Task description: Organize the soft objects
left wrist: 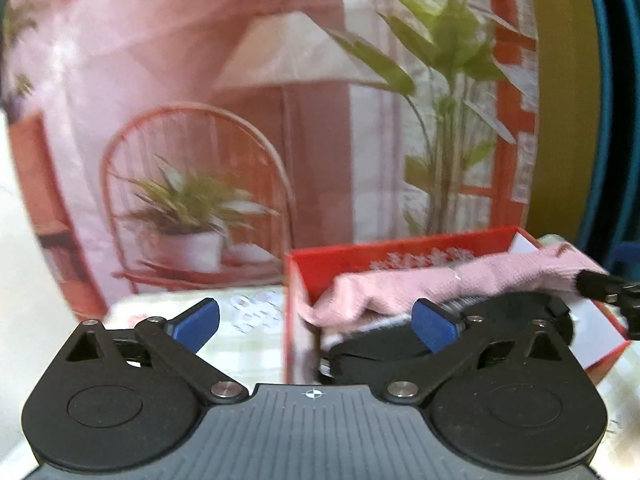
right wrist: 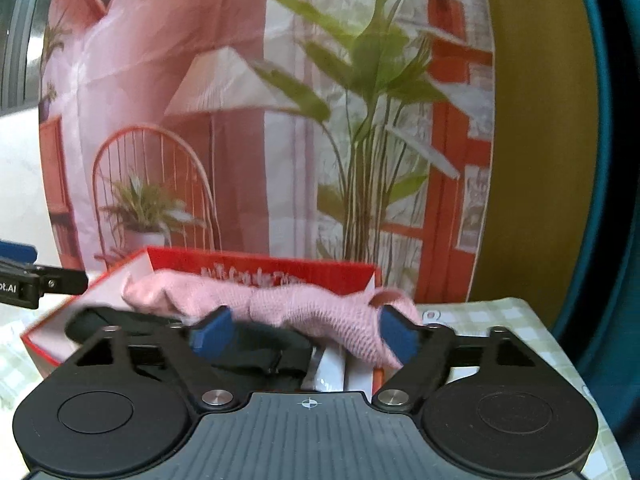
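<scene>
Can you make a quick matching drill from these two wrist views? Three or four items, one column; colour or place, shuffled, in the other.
Items:
1. knit cloth
2. box
3. fabric under the knit
4. tablecloth

Matches:
A. red
B. green-and-white check
C. pink, draped across the box
D. black, down inside the box

Pairs: 1-C, 2-A, 3-D, 4-B
</scene>
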The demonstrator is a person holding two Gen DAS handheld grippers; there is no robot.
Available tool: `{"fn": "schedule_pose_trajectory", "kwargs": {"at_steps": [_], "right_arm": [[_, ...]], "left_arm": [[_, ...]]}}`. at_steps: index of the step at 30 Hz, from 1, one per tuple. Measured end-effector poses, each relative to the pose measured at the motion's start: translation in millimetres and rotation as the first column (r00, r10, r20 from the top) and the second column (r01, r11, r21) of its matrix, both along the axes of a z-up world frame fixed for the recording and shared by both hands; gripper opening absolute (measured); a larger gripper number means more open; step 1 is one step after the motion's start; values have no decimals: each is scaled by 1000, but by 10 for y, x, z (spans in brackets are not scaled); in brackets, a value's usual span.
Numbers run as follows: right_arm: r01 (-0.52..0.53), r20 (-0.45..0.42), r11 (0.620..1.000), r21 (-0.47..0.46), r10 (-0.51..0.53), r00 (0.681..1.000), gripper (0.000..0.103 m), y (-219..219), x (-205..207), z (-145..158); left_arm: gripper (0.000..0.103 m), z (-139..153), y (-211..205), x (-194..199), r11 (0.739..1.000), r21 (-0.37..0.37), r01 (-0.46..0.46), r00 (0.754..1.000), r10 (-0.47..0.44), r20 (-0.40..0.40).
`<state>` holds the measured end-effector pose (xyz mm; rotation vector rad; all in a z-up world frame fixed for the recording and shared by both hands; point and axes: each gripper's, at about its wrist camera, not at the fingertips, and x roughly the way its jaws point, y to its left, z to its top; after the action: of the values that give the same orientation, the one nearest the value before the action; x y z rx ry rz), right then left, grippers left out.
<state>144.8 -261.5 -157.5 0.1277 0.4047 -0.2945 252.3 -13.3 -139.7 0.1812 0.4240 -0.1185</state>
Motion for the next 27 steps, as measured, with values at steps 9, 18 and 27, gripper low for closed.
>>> {"fn": "schedule_pose_trajectory", "kwargs": {"at_steps": [9,18,27], "right_arm": [[22,12,1000,9,-23,1000,103,112,-147,603],[-41,63,999,-17,42,997,103,395,-483,1312],[-14,104,994,-104,25,994,103,723,-951,1892]], "left_arm": [[103,595,90,-395,999,-26,-28,999,29,23],[103,1176,35,-1079,998,-63,1,995,5,96],[103,1684,85,-1723,996,-87,-32,983,47,178]]}}
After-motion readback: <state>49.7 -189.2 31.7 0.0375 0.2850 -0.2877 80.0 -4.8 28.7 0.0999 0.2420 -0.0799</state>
